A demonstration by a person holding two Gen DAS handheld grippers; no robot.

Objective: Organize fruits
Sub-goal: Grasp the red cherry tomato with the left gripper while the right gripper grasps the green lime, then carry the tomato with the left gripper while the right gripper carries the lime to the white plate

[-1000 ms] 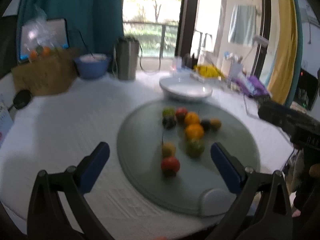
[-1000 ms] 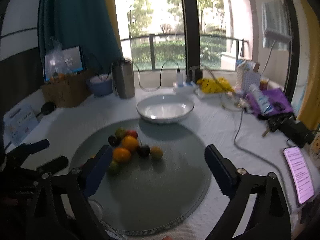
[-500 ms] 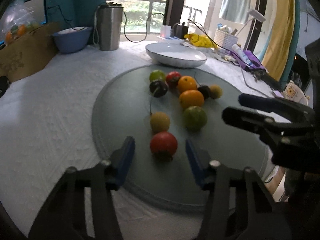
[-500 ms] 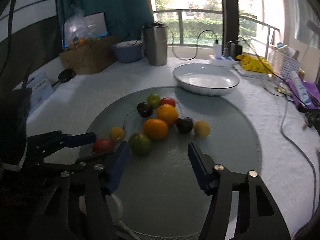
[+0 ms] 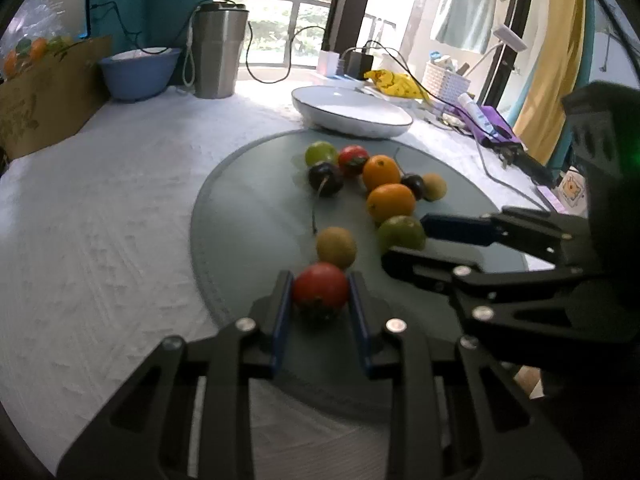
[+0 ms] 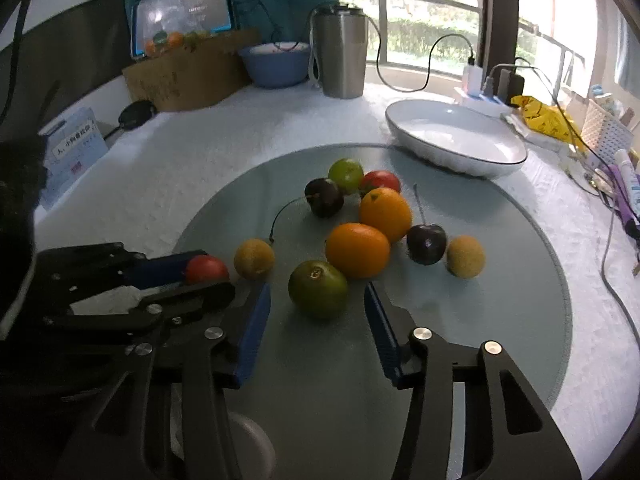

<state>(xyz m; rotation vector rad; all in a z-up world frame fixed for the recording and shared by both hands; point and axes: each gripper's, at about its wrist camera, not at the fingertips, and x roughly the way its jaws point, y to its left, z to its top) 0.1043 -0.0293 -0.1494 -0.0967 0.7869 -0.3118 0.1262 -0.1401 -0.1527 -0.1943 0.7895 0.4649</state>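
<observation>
Between left fingers (image 5: 320,304): tomato (image 5: 320,286) (gripped).

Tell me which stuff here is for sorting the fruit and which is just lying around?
For the job: red tomato, green fruit, oranges, cherries, white dish.
Lying around: steel tumbler, blue bowl, cardboard box, cables.

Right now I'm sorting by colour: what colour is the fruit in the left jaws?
Red fruit; clearest in the left wrist view.
</observation>
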